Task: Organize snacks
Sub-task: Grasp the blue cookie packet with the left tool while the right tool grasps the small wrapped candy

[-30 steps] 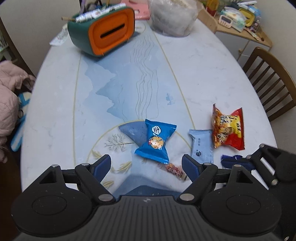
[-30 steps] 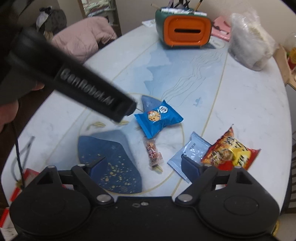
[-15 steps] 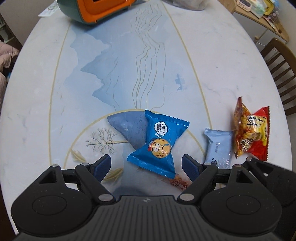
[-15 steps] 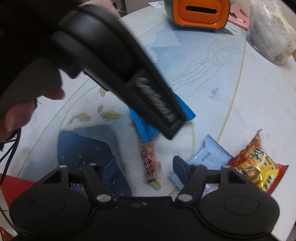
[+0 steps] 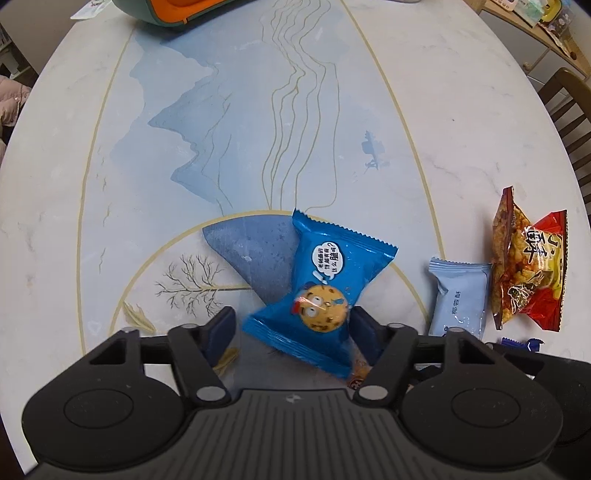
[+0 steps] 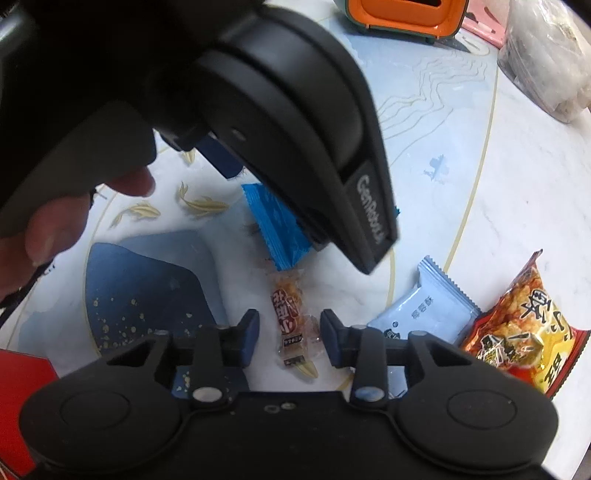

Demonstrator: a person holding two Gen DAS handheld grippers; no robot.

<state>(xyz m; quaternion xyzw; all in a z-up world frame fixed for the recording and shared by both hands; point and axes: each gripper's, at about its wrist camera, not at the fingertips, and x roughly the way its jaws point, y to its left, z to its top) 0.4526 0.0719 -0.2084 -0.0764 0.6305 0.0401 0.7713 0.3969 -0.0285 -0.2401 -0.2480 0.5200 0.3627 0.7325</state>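
A blue cookie packet (image 5: 325,284) lies on the table with its near end between the fingers of my left gripper (image 5: 293,328); the jaws are open around it and I cannot tell if they touch it. In the right wrist view the left gripper's body hides most of that packet (image 6: 277,229). A small clear candy stick (image 6: 293,321) lies between the open fingers of my right gripper (image 6: 289,338). A pale blue packet (image 5: 460,295) (image 6: 424,310) and a red-orange crisp bag (image 5: 528,266) (image 6: 517,328) lie to the right.
A green-and-orange box (image 6: 402,14) stands at the far end of the oval marble table (image 5: 110,110). A clear plastic bag (image 6: 546,55) sits at the far right. A wooden chair (image 5: 569,107) stands beside the table. A red object (image 6: 18,391) shows at the near left.
Both grippers have moved down and forward. The left jaws have narrowed around the blue cookie packet. The right jaws have narrowed around the candy stick.
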